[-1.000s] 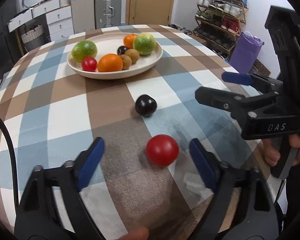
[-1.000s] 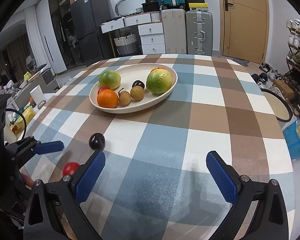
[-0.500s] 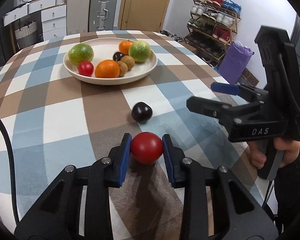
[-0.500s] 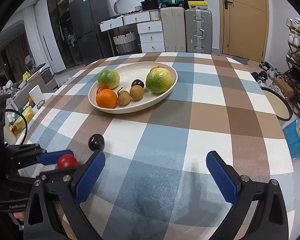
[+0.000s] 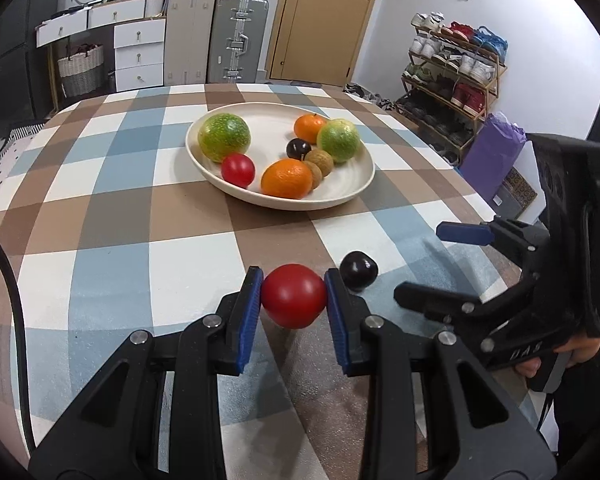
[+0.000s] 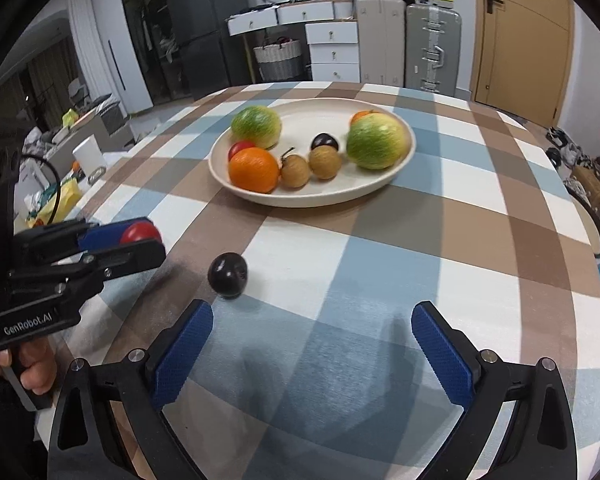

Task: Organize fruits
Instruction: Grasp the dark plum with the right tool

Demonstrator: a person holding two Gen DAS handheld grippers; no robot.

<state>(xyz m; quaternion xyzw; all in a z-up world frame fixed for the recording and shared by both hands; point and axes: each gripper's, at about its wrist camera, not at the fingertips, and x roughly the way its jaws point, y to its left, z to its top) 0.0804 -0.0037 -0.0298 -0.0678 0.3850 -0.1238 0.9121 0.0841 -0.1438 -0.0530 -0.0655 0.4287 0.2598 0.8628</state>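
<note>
Two blue pads of the left hand-held gripper [image 5: 293, 298] are clamped across the middle of a smooth round red tomato [image 5: 293, 295], judged light, soft, bruisable. Just right lies a glossy dark plum [image 6: 228, 275]; the right hand-held gripper [image 6: 312, 354] is held apart, empty.

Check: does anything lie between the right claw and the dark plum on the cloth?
Nothing: the right wrist view shows only bare checked tablecloth between the open right claw and dark plum.

L hand-held gripper [image 5: 294, 300] clamped on red fruit [image 5: 293, 295], frame ctr-bottom. R hand-held gripper [image 6: 312, 354] wide apart, empty, lower frame.
</note>
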